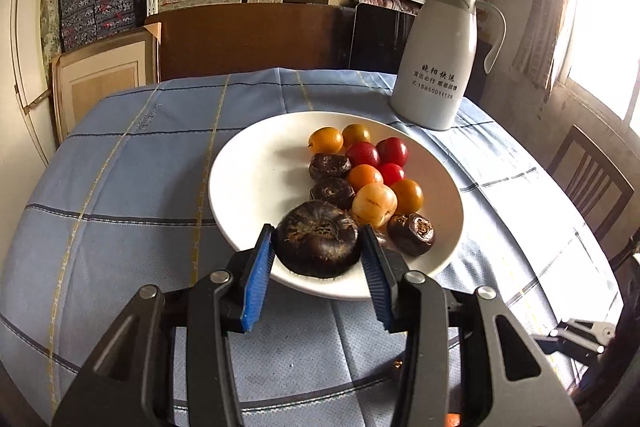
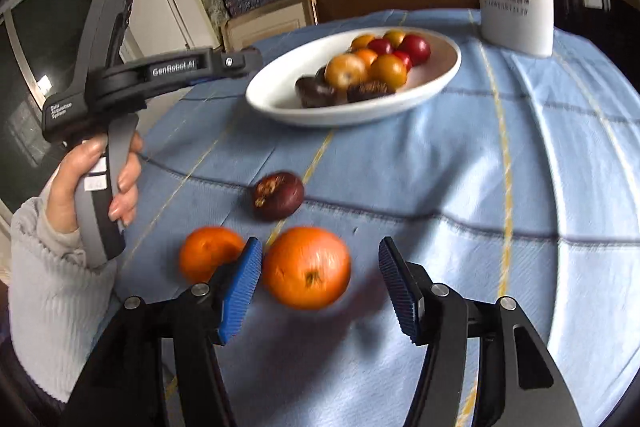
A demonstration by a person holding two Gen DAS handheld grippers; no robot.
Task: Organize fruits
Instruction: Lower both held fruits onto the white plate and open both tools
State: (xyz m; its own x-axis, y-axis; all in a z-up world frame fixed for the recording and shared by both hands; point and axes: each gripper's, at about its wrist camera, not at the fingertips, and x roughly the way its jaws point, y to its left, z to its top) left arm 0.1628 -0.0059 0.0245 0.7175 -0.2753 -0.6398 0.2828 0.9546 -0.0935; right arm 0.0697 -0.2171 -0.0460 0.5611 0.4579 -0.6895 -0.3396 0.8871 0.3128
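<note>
I am looking over a round table under a blue checked cloth [image 1: 132,163]. A white jug [image 1: 436,63] is standing at its far side, just behind the white plate [image 1: 256,179]. The plate is holding a cluster of small yellow, orange and red fruits [image 1: 374,205] with dark brown water chestnuts [image 1: 331,191] lying beside them. My left gripper [image 1: 318,247] is hanging over the plate's near rim, its blue pads pressing on both sides of a large dark chestnut [image 1: 318,239]. My right gripper [image 2: 320,267] is standing with its jaws apart over the cloth, a big orange fruit [image 2: 306,267] sitting between them, close against the left pad and clear of the other. A second orange fruit [image 2: 210,253] is lying just left of that pad, and one loose chestnut [image 2: 279,195] is resting on the cloth between them and the plate.
</note>
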